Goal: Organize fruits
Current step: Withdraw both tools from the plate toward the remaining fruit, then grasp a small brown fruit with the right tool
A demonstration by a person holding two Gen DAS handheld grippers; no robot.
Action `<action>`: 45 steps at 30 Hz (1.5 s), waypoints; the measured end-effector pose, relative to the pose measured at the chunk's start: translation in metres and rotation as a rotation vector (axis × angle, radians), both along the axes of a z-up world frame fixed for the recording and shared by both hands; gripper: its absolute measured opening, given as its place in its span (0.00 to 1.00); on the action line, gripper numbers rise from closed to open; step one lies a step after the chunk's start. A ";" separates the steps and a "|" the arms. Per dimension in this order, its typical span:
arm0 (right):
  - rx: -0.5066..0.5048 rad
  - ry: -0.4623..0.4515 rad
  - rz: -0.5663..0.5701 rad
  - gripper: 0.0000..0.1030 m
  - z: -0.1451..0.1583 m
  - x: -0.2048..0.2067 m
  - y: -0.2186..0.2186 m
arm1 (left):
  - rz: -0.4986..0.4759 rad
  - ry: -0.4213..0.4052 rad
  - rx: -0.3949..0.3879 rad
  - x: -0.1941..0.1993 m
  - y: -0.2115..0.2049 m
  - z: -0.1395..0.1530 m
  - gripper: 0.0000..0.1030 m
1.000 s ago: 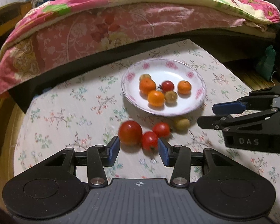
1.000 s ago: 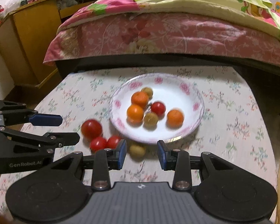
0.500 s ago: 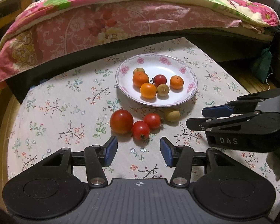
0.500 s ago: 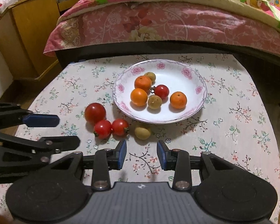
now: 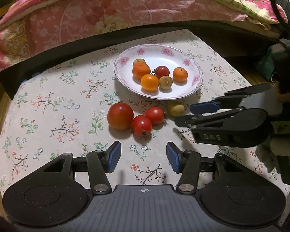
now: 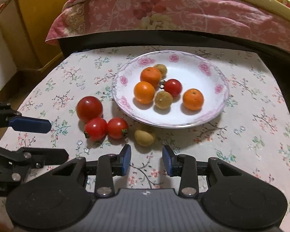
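A white flowered plate (image 5: 195, 83) (image 6: 218, 104) holds three oranges, a small red tomato (image 5: 162, 72) and two tan fruits. On the cloth in front of it lie a large tomato (image 5: 120, 115) (image 6: 89, 108), two smaller tomatoes (image 5: 142, 125) (image 6: 95, 128) and a tan fruit (image 5: 176, 109) (image 6: 144, 136). My left gripper (image 5: 143, 159) is open and empty, a little short of the tomatoes. My right gripper (image 6: 146, 159) is open and empty, just short of the tan fruit. Each gripper shows side-on in the other's view.
The fruit sits on a small table with a floral cloth (image 6: 251, 135). A bed with a pink quilt (image 5: 106, 13) runs along the far edge. A yellow wooden cabinet (image 6: 29, 25) stands at the back left.
Both grippers have pulled back from the fruit and away from the plate; the fruit has not moved. Both stay open.
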State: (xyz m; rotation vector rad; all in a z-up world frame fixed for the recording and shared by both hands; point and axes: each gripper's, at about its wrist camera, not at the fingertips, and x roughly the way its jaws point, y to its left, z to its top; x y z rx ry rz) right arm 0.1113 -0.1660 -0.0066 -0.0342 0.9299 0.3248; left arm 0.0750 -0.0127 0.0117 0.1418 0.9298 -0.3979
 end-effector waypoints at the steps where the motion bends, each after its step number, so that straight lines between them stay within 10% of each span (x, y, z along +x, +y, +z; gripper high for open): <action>1: 0.001 0.001 0.000 0.34 -0.001 0.002 0.001 | -0.002 0.002 -0.002 0.000 0.000 0.000 0.59; 45: 0.042 0.036 -0.027 0.26 -0.002 -0.002 -0.022 | -0.012 -0.033 0.033 0.038 -0.032 -0.044 0.60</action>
